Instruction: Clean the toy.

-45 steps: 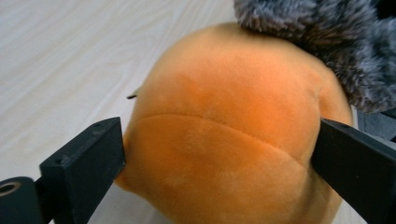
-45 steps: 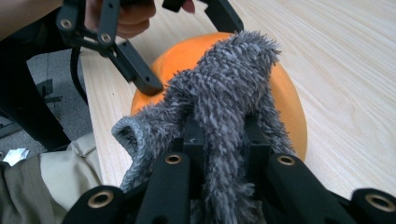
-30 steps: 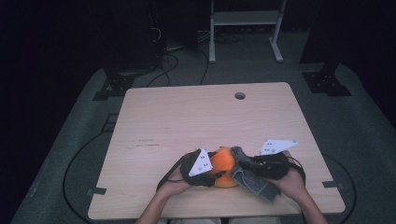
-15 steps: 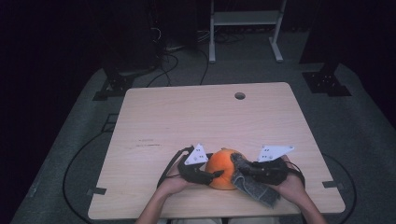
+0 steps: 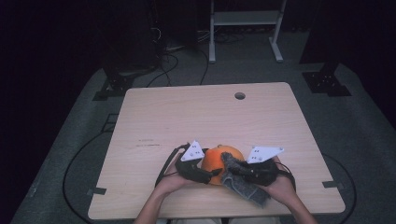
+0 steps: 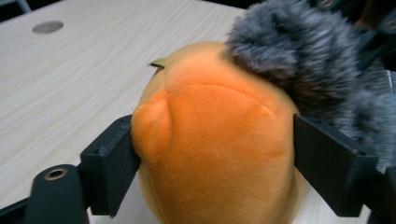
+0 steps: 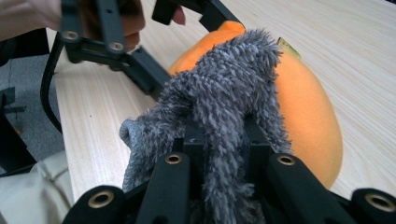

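Observation:
An orange plush ball (image 5: 218, 158) sits near the table's front edge, and my left gripper (image 5: 210, 173) is shut on it. In the left gripper view the orange plush ball (image 6: 215, 154) bulges between the two black jaws, which press on its sides. A grey fuzzy cloth (image 5: 245, 186) trails from my right gripper (image 5: 232, 166) up over the ball. In the right gripper view the jaws are shut on the grey fuzzy cloth (image 7: 224, 107), which is draped across the orange plush ball (image 7: 308, 116). The left gripper (image 7: 116, 44) shows beyond it.
The light wooden table (image 5: 210, 116) has a round cable hole (image 5: 240, 95) near its far edge. A white metal stand (image 5: 245, 28) and cables (image 5: 168, 60) are on the dark floor behind. Black cables (image 5: 79, 158) loop along the table's left side.
My right gripper has moved left toward the ball and brought the grey cloth over its top. The left gripper, with the ball, has shifted slightly left and away from me.

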